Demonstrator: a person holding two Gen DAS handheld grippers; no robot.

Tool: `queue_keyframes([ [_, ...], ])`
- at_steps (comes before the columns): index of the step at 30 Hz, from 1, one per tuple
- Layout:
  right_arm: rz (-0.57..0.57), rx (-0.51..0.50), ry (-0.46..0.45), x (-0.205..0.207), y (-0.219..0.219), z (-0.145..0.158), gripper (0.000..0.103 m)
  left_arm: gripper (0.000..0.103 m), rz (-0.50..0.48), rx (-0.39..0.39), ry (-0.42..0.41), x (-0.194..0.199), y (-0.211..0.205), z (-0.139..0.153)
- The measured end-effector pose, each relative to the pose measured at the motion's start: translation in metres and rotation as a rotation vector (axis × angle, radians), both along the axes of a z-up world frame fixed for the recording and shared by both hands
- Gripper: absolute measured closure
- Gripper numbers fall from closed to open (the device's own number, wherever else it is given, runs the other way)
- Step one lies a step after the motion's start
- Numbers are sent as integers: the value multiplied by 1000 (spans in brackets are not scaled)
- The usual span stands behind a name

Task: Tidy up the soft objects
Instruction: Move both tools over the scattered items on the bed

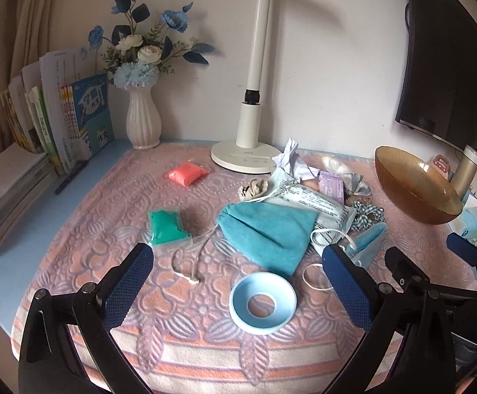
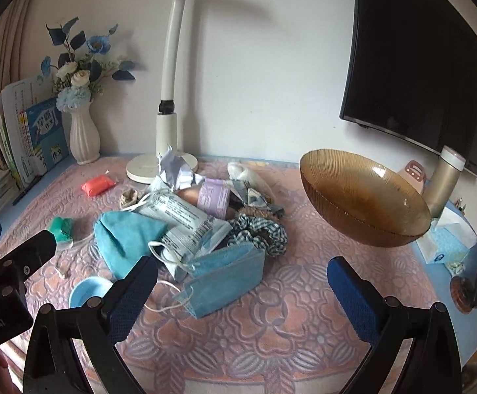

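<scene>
Soft items lie heaped on a pink embossed cloth point(image 1: 107, 203): a teal drawstring pouch point(image 1: 268, 233), a packet of face masks point(image 2: 186, 216), a blue face mask point(image 2: 225, 279), a checked scrunchie point(image 2: 261, 229), a green clay pack point(image 1: 166, 226) and a red clay pack point(image 1: 186, 174). An amber glass bowl point(image 2: 363, 197) stands at the right. My left gripper point(image 1: 238, 272) hangs open above a light blue ring point(image 1: 263, 302), just short of the pouch. My right gripper point(image 2: 241, 279) is open too, its fingers either side of the blue face mask and above it.
A white desk lamp point(image 1: 245, 157) and a white vase of blue flowers point(image 1: 143, 121) stand at the back. Books point(image 1: 61, 121) line the left edge. A dark monitor point(image 2: 419, 65) hangs at the right, with a tumbler point(image 2: 445, 177) and a tissue box point(image 2: 445, 243) below it.
</scene>
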State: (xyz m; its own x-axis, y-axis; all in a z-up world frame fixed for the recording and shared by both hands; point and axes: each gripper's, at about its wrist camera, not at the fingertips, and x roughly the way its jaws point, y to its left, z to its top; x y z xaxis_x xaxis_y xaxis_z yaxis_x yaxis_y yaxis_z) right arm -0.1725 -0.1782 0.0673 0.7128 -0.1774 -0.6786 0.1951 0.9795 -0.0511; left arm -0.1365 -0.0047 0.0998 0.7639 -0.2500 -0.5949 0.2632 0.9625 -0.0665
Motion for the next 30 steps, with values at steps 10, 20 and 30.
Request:
queue_keyframes([
  [10,-19,44,-14,-31,-2,16,0,1,25,40,-48,-37,3,15],
  [20,-56,80,-30,-52,-10,29,0,1,14,64,-98,-59,3,29],
  [30,-113,93,-50,-59,-45,32,0,1,-122,84,-86,-44,30,27],
])
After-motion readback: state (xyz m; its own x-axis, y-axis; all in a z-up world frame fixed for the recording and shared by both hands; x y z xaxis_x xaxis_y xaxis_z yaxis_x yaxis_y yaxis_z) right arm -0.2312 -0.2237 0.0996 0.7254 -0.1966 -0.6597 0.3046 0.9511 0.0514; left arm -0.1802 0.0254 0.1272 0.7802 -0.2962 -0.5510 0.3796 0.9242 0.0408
